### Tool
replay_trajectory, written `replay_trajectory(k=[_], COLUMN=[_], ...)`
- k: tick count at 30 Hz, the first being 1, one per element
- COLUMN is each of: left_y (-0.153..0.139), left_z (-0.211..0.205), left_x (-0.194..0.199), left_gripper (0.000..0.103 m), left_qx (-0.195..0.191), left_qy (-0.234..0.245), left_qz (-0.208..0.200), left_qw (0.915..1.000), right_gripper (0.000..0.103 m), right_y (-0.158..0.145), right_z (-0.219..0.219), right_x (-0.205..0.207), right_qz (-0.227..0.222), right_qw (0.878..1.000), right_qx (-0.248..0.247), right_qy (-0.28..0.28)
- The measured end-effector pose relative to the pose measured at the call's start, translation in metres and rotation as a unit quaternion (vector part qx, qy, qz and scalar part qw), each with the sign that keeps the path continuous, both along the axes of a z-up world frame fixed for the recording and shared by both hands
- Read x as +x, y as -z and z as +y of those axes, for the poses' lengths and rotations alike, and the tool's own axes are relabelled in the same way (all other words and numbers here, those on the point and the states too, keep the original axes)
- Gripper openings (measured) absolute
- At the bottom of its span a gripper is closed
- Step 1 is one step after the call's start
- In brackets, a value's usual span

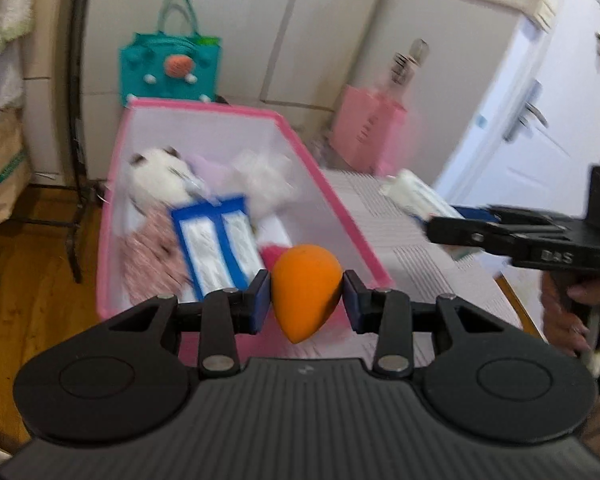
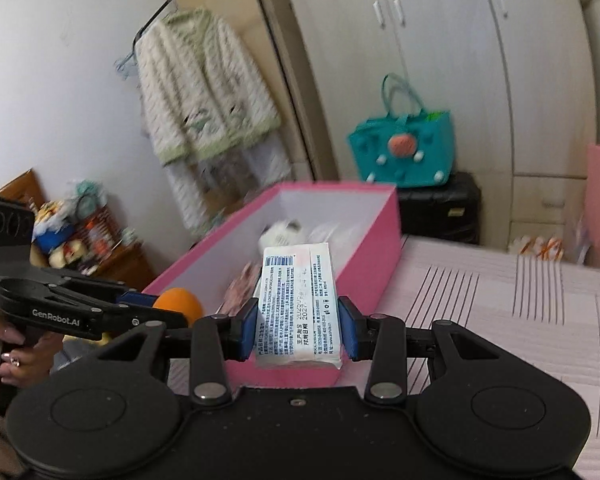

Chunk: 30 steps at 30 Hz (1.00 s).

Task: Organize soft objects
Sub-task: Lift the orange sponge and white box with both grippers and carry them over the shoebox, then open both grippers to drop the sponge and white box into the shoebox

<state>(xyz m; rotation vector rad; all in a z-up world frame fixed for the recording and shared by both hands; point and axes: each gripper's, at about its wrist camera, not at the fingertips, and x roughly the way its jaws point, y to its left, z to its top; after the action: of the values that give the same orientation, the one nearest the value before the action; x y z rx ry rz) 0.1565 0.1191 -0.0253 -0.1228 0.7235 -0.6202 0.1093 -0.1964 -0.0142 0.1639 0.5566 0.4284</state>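
My left gripper (image 1: 306,300) is shut on an orange teardrop sponge (image 1: 306,288) and holds it over the near end of the pink box (image 1: 340,216). The sponge also shows in the right wrist view (image 2: 180,304). My right gripper (image 2: 299,326) is shut on a white tissue pack (image 2: 298,300) with printed text, held above the near end of the same box (image 2: 380,256). From the left wrist view the right gripper (image 1: 432,228) comes in from the right with the pack (image 1: 416,194). Inside the box lie a white plush toy (image 1: 160,178), a blue-framed packet (image 1: 216,244) and other soft items.
The box sits on a striped pink bedspread (image 2: 500,300). A teal tote bag (image 1: 170,68) stands behind the box on a black case (image 2: 440,208). A pink bag (image 1: 370,128) stands right. A coat rack with a jacket (image 2: 196,88) stands left, wardrobes behind.
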Motion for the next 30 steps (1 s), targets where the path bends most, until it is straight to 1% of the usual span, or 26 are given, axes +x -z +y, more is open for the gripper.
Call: replay_trajectory(k=[2, 5, 8, 9, 12, 15, 17, 19, 21, 23, 26, 30], left_y=[0.0, 0.005, 0.014, 0.016, 0.022, 0.026, 0.027, 0.027, 0.027, 0.028, 0.032, 0.036], left_z=[0.005, 0.009, 0.01, 0.011, 0.009, 0.007, 0.003, -0.003, -0.009, -0.012, -0.015, -0.017], left_x=[0.016, 0.035, 0.051, 0.055, 0.062, 0.065, 0.064, 0.059, 0.056, 0.057, 0.059, 0.065], left_gripper=[0.037, 0.037, 0.037, 0.037, 0.037, 0.037, 0.037, 0.037, 0.038, 0.038, 0.038, 0.038], left_qx=[0.0, 0.011, 0.024, 0.026, 0.05, 0.062, 0.076, 0.101, 0.119, 0.125, 0.132, 0.15], left_qy=[-0.022, -0.052, -0.072, -0.08, -0.103, -0.107, -0.112, -0.119, -0.12, -0.114, -0.112, -0.126], left_qz=[-0.006, -0.014, -0.018, -0.023, -0.041, -0.044, -0.065, -0.096, -0.115, -0.109, -0.095, -0.094], left_qw=[0.9997, 0.9985, 0.997, 0.9962, 0.9926, 0.9914, 0.9886, 0.983, 0.9789, 0.9794, 0.9804, 0.9761], right_gripper=[0.046, 0.046, 0.046, 0.046, 0.046, 0.046, 0.046, 0.046, 0.046, 0.046, 0.046, 0.046], right_y=[0.0, 0.003, 0.007, 0.009, 0.015, 0.02, 0.023, 0.026, 0.028, 0.028, 0.025, 0.019], right_z=[0.003, 0.015, 0.027, 0.029, 0.04, 0.052, 0.06, 0.066, 0.072, 0.077, 0.076, 0.064], right_x=[0.012, 0.031, 0.049, 0.055, 0.072, 0.086, 0.091, 0.096, 0.097, 0.097, 0.092, 0.081], right_qz=[-0.006, -0.009, 0.002, 0.005, 0.021, 0.023, 0.016, 0.011, -0.002, -0.012, -0.015, -0.019], right_qw=[1.0, 0.999, 0.999, 0.999, 0.999, 0.998, 0.996, 0.995, 0.992, 0.989, 0.99, 0.994], right_qx=[-0.004, -0.029, -0.035, -0.035, -0.042, -0.062, -0.086, -0.1, -0.124, -0.145, -0.137, -0.108], right_qy=[0.006, 0.007, -0.002, -0.004, -0.018, -0.022, -0.02, -0.018, -0.013, -0.013, -0.01, -0.006])
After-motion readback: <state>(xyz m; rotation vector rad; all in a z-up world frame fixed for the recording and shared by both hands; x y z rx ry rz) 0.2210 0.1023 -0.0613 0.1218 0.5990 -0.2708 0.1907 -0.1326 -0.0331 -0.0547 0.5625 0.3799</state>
